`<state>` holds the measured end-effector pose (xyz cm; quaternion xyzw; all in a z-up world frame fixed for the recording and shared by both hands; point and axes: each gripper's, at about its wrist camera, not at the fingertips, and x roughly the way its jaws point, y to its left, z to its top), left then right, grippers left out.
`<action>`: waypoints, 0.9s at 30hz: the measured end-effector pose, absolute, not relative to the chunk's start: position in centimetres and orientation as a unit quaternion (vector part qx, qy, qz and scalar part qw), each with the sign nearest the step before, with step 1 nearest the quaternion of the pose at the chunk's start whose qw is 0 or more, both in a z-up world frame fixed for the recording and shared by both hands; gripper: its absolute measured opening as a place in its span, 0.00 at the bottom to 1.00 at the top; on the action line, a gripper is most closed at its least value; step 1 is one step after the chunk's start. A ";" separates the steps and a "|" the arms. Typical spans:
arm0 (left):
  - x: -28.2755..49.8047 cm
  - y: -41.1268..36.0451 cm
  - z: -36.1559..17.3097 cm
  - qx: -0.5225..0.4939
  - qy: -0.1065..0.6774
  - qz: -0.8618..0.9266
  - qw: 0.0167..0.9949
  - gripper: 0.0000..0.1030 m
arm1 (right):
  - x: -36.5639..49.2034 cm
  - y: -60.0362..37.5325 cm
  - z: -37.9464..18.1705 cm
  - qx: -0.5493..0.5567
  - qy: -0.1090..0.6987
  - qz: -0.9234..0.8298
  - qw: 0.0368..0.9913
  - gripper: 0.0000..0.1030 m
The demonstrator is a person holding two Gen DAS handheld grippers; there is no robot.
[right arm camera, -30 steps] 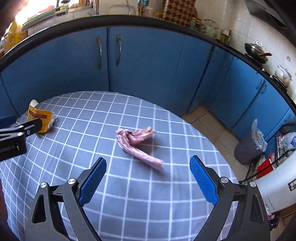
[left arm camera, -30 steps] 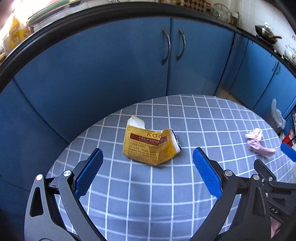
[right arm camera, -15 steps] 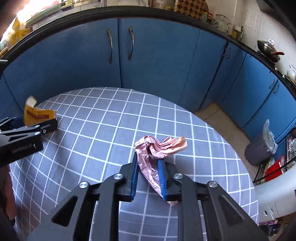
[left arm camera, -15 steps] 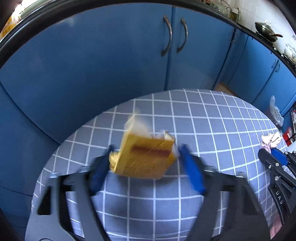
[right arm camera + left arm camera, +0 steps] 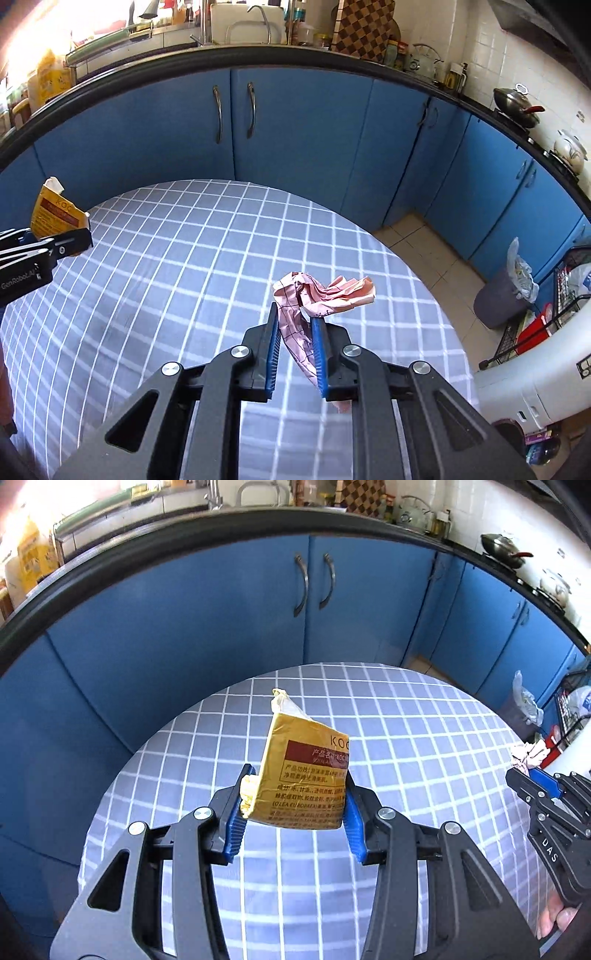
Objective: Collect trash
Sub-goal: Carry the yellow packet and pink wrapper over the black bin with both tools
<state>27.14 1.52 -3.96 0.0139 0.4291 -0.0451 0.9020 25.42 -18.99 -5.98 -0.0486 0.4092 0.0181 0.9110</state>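
round table | grey-blue white-checked tablecloth covering it

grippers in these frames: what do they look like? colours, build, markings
Both the left gripper and right gripper share one build: black angular linkage arms with triangular cutouts and silver round pivot bolts, and blue ribbed pads on the jaws. White lettering marks the bodies: "GenRobot.AI" on the left, "DAS" on the right. No cables or sleeves visible.
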 end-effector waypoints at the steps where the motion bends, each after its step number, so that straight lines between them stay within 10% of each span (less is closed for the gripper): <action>1: 26.5 1.2 -3.7 0.019 0.425 -0.044 0.904 0.44 | 24.9 -19.3 -5.7 -0.047 0.409 0.017 0.911 0.16; 27: 13.1 -7.5 0.0 0.076 0.393 -0.080 0.913 0.44 | 10.0 -26.9 -1.0 -0.022 0.386 0.002 0.922 0.16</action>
